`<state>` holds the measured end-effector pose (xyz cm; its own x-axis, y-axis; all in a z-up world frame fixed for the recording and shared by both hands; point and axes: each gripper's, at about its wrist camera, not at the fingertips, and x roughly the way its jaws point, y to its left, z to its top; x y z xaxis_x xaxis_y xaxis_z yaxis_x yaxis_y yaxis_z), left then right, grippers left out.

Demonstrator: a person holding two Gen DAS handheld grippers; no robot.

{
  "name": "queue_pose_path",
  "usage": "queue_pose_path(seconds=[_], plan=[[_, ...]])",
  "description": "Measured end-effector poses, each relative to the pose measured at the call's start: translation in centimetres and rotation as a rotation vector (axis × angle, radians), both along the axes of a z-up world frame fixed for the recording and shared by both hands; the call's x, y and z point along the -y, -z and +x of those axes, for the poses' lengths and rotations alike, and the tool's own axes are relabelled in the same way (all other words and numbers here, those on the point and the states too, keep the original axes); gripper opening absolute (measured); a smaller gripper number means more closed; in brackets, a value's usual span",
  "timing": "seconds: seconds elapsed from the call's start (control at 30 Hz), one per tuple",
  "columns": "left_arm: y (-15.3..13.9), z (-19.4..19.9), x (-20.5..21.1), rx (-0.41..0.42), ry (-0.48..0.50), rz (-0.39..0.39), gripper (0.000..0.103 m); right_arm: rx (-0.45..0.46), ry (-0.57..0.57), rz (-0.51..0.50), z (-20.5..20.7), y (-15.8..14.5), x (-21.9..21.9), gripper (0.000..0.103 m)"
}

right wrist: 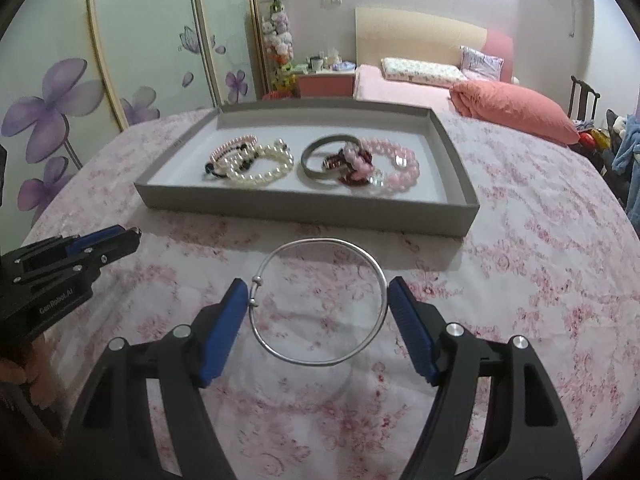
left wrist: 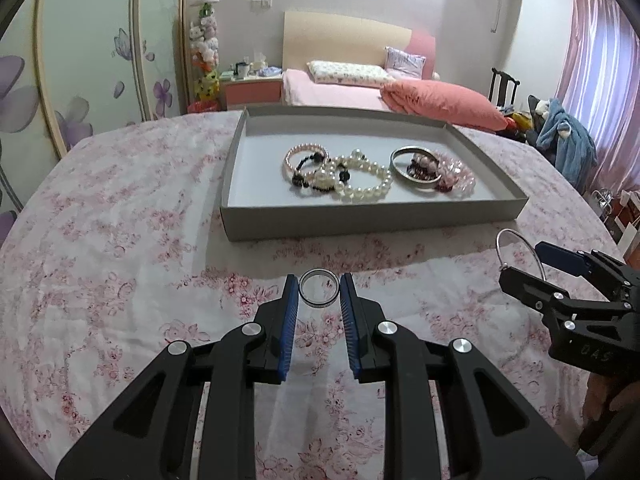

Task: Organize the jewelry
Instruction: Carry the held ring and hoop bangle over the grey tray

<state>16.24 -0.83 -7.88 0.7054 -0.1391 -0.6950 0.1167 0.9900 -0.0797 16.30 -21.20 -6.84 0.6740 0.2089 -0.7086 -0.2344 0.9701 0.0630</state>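
Note:
My left gripper (left wrist: 319, 285) is shut on a small clear ring with a dark rim (left wrist: 319, 289), held between its blue pads above the floral cloth. My right gripper (right wrist: 318, 294) is shut on a thin silver wire bangle (right wrist: 320, 356), also seen in the left wrist view (left wrist: 520, 238). A grey tray (left wrist: 360, 222) lies ahead; it holds a white pearl bracelet (left wrist: 370, 194), a pink pearl bracelet (left wrist: 294, 154), a silver bangle (left wrist: 400, 154) and pink bead bracelets (left wrist: 460, 176). In the right wrist view the tray (right wrist: 304, 212) shows the same pile.
The round table carries a pink floral cloth (left wrist: 120, 260). The left gripper body (right wrist: 60, 276) sits at the left of the right wrist view. Behind the table stand a bed (left wrist: 352, 88), a wardrobe with purple flowers (left wrist: 80, 60) and a chair with clothes (left wrist: 560, 136).

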Motion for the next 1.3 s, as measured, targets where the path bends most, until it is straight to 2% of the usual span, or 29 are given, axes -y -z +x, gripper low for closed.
queue_pose_path(seconds=[0.47, 0.8, 1.3], plan=[[-2.0, -0.9, 0.3, 0.11, -0.021, 0.026, 0.022, 0.127, 0.027, 0.027, -0.7, -2.5, -0.2, 0.07], [-4.0, -2.0, 1.0, 0.244, -0.033, 0.06, 0.022, 0.298, 0.06, 0.031, -2.0, -5.0, -0.2, 0.07], [-6.9, -1.6, 1.9, 0.384, -0.046, 0.067, 0.022, 0.53, 0.113, 0.01, -2.7, -8.8, -0.5, 0.071]])
